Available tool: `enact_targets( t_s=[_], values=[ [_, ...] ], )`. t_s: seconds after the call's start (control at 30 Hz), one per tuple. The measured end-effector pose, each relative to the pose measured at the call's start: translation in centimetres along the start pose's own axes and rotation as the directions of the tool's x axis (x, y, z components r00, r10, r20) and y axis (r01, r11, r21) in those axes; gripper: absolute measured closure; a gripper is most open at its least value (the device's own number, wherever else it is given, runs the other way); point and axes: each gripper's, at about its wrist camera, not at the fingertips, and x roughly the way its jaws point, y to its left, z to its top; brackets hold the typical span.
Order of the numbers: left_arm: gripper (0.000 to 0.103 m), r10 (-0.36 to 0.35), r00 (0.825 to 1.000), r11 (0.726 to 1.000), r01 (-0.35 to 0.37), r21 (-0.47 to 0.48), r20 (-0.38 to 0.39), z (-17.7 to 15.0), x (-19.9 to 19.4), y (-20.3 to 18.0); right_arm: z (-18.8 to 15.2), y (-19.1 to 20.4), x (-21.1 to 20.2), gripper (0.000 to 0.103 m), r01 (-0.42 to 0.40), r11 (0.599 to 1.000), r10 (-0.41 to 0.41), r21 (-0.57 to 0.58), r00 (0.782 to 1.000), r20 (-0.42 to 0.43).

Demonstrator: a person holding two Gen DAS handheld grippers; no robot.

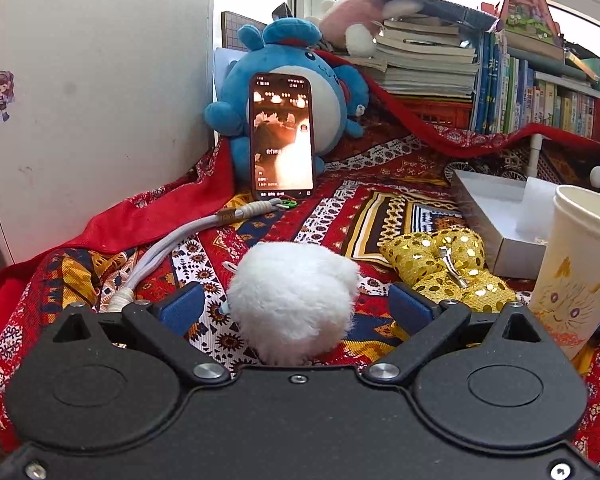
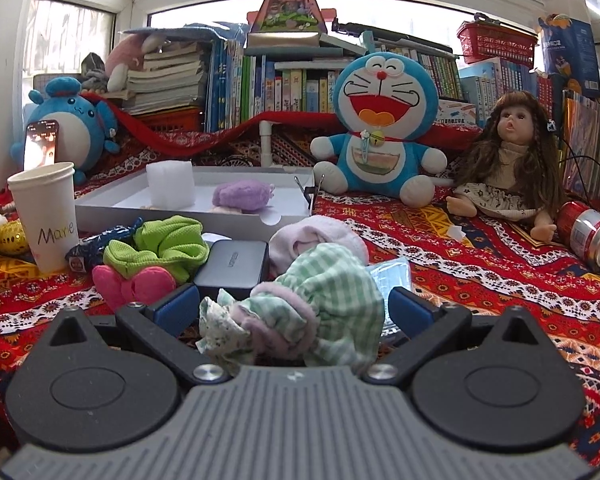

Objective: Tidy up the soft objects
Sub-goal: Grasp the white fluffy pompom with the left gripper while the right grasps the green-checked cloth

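Patterned red cloth covers the table (image 1: 380,184). Nearest, the left gripper (image 1: 296,304) is spread wide around the white pompom (image 1: 294,294), pads apparently clear. Right gripper (image 2: 292,306) likewise straddles the checked scrunchie (image 2: 324,296). Squeeze gently at centre; the white tray (image 2: 172,216) sits beyond.

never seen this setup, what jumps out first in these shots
The big grinning blue cat plush sits at the back against the bookshelf, with a long-haired doll to its right. Up close, a white pompom lies between the left gripper's open jaws, and a green checked cloth lies between the right gripper's open jaws. A lit phone leans on a round blue plush.
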Motion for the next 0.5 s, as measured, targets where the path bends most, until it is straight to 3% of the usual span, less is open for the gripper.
enact_targets(
  t_s=[0.33,0.5],
  values=[
    [0.016,-0.022,0.999,1.000,0.022,-0.019,-0.032,0.12,0.84,0.10,-0.37,0.20,0.74,0.000,-0.014,1.000,0.014,-0.013,0.999,-0.033],
    [0.034,-0.031,0.999,0.998,0.029,-0.047,-0.038,0.18,0.96,0.50,-0.38,0.32,0.68,0.000,-0.026,0.999,0.025,-0.023,0.999,-0.032]
  ],
)
